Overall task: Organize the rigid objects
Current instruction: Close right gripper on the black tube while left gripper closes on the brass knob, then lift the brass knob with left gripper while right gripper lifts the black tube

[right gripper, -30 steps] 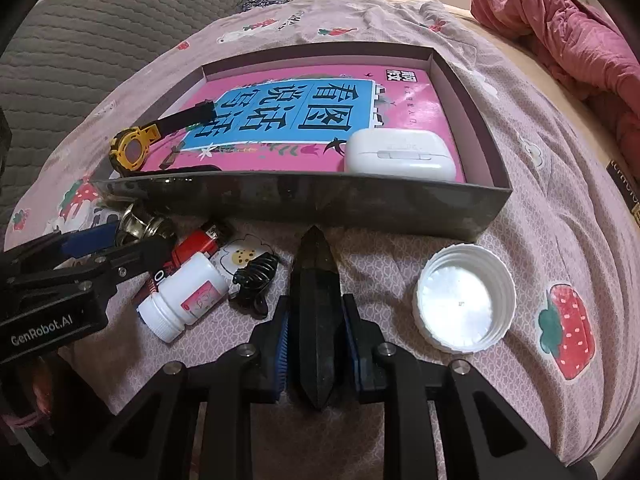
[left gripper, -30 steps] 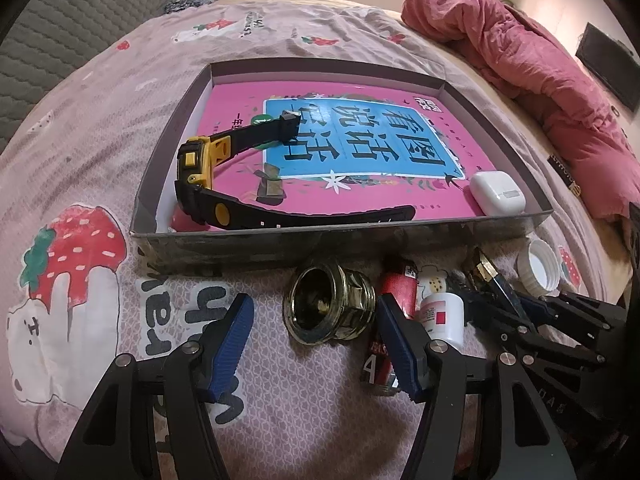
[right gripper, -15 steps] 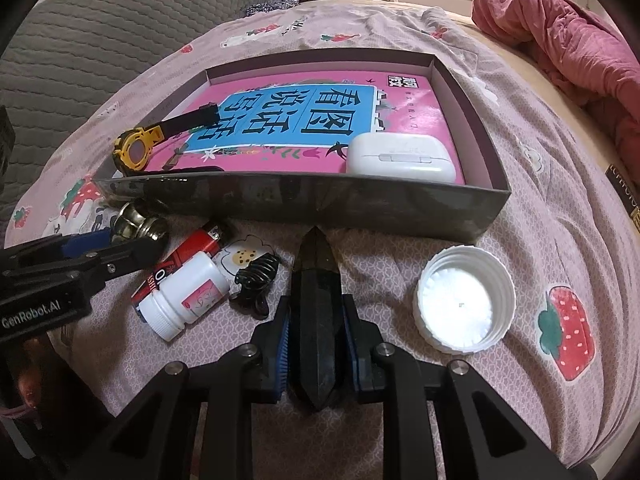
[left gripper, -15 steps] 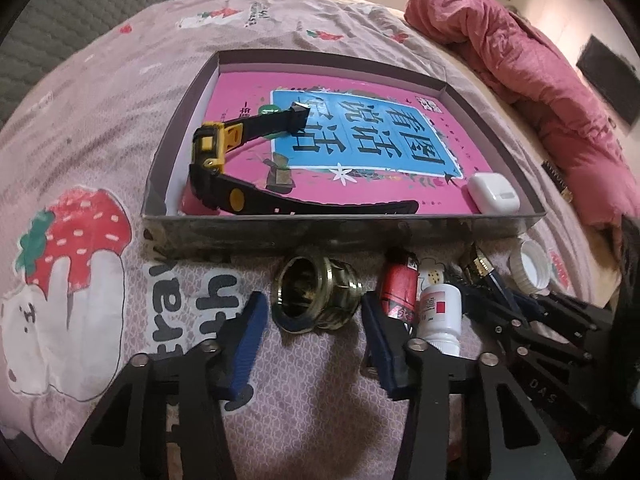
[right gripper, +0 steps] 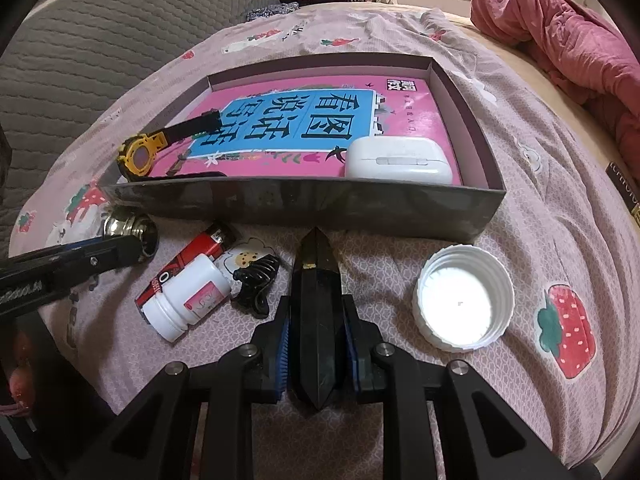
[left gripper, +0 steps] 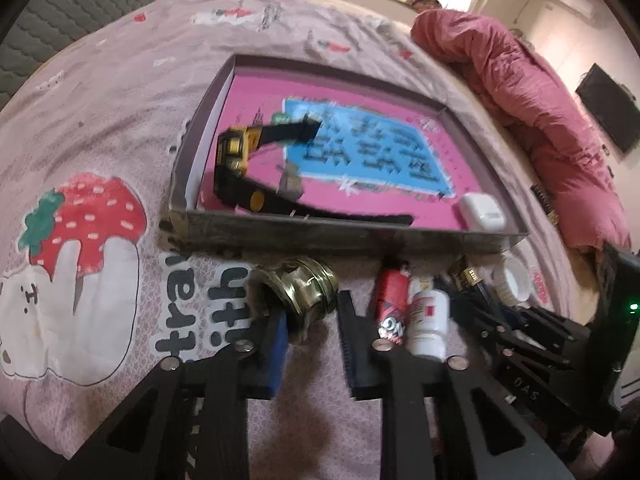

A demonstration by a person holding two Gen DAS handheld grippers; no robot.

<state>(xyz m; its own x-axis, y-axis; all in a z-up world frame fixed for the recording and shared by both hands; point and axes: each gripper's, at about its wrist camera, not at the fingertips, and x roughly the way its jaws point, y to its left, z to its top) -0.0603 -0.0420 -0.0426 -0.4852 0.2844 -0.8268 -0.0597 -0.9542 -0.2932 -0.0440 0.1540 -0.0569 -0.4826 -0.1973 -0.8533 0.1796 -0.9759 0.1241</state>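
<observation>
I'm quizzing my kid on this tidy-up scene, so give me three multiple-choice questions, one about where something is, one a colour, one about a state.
1. Where does the white earbud case lie?
A. in the tray on the pink book
B. on the bedspread beside the cap
C. between tongs

2. What colour is the watch face surround?
A. red
B. yellow
C. white

3. What do the right tongs hold?
A. nothing
B. the white bottle
C. a dark pointed crystal

Answers: 1 A, it rests inside the tray wall; 2 B, a yellow ring frames the dial; 3 C, both pads press the dark pointed crystal.
</observation>
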